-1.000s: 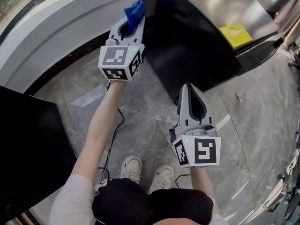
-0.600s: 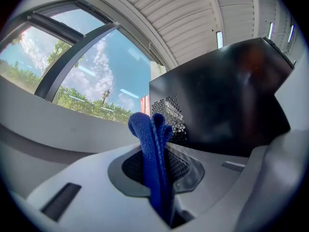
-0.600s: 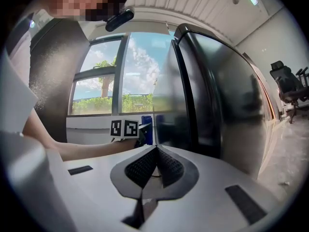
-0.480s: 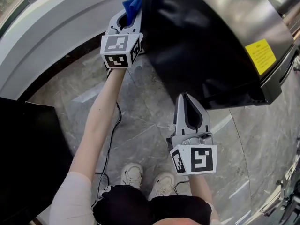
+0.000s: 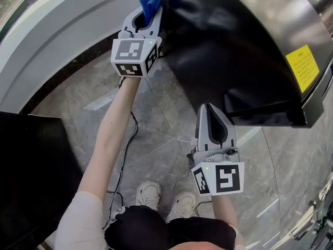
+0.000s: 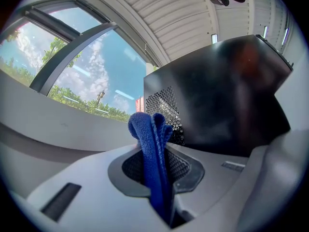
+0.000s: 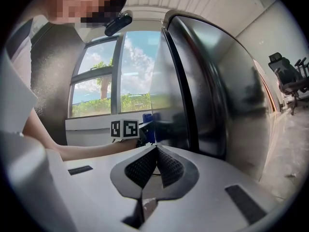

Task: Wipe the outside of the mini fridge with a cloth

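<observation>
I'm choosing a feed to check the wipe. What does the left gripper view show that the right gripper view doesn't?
Only the left gripper view: the blue cloth clamped in the left gripper, and a perforated vent on the mini fridge. Only the right gripper view: the right gripper shut and empty, the left gripper's marker cube, and office chairs. Both: the fridge and the window.

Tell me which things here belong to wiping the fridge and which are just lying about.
Job in hand:
- cloth, clamped in the left gripper
- fridge

Lying about:
- cable on the floor
- black panel at left
- office chair
</observation>
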